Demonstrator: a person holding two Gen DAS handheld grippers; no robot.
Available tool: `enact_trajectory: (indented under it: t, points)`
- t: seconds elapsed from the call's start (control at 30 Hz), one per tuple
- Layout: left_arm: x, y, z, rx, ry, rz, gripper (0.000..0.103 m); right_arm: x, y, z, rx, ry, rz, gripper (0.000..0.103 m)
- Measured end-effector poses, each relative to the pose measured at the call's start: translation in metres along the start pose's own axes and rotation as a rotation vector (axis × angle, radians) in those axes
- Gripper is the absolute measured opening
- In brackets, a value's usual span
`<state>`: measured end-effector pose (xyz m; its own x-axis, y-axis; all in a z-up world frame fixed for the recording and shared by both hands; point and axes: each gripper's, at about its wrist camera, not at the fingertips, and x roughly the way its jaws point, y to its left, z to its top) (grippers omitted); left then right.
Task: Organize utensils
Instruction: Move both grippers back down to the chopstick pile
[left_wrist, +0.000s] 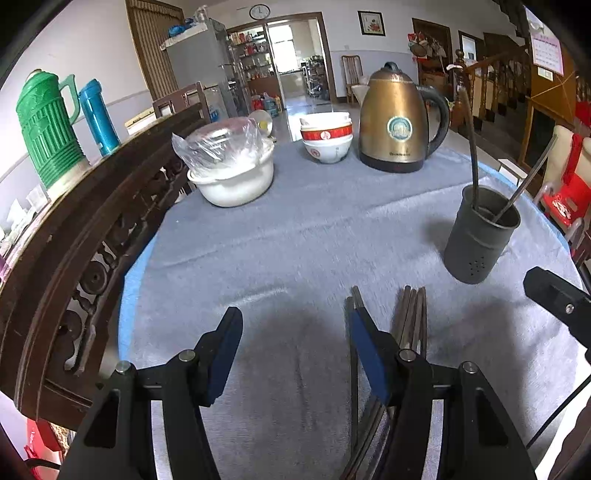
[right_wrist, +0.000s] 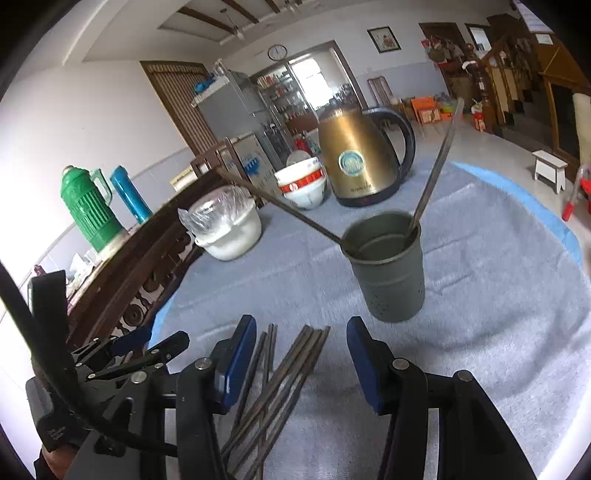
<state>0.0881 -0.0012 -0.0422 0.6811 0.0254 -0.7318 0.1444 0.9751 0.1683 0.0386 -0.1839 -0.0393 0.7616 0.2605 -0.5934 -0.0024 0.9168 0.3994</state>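
Between the spread, empty right tongs: dark chopsticks flat on the grey-clothed worktop. Left tongs likewise agape, chopsticks apparently just right of them. Farther off: grey holder, gold kettle.

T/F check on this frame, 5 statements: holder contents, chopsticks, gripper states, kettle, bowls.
1. The dark utensil holder already has two long utensils leaning in it. True.
2. The loose chopsticks lie on the grey cloth between the right gripper jaws. True; the pads do not press on them.
3. The left gripper is shut on a chopstick. False: its jaws stand open over bare cloth, with the chopsticks beside its right finger.
4. The gold kettle lies tipped on its side. False: it stands upright.
5. The red-banded bowls are stacked. True.
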Motion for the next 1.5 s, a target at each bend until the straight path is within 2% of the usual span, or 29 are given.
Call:
enact_trajectory:
  t: [0.37,0.5,0.67,0.83,0.93,1.13,1.23,1.33,1.4,1.5]
  points:
    - [0.032,-0.001,-0.003,0.003,0.058,-0.012,0.062,0.037,-0.007,-0.008,0.007,0.09,-0.039,0.054]
    - [0.051,0.008,-0.005,-0.023,0.107,-0.039,0.062,0.053,-0.009,-0.012,0.016,0.139,-0.046,0.054]
    - [0.082,0.026,-0.007,-0.087,0.208,-0.104,0.062,0.076,-0.012,-0.017,0.037,0.22,-0.047,0.054]
    - [0.106,0.032,-0.007,-0.162,0.296,-0.259,0.062,0.101,-0.013,-0.025,0.07,0.3,-0.051,0.054]
    - [0.121,0.028,-0.007,-0.175,0.345,-0.298,0.059,0.118,-0.012,-0.028,0.062,0.343,-0.075,0.04]
    - [0.125,0.021,-0.001,-0.19,0.355,-0.349,0.059,0.134,-0.006,-0.028,0.036,0.364,-0.098,0.036]
    - [0.126,0.015,0.003,-0.178,0.358,-0.365,0.059,0.137,0.002,-0.027,-0.018,0.361,-0.12,0.032]
    - [0.124,0.012,0.006,-0.167,0.341,-0.384,0.059,0.137,0.004,-0.027,-0.046,0.355,-0.111,0.024]
    - [0.124,0.007,0.007,-0.142,0.34,-0.376,0.059,0.135,0.004,-0.028,-0.096,0.353,-0.165,0.014]
    - [0.128,0.002,0.005,-0.126,0.346,-0.376,0.055,0.133,-0.006,-0.028,-0.076,0.359,-0.163,0.014]
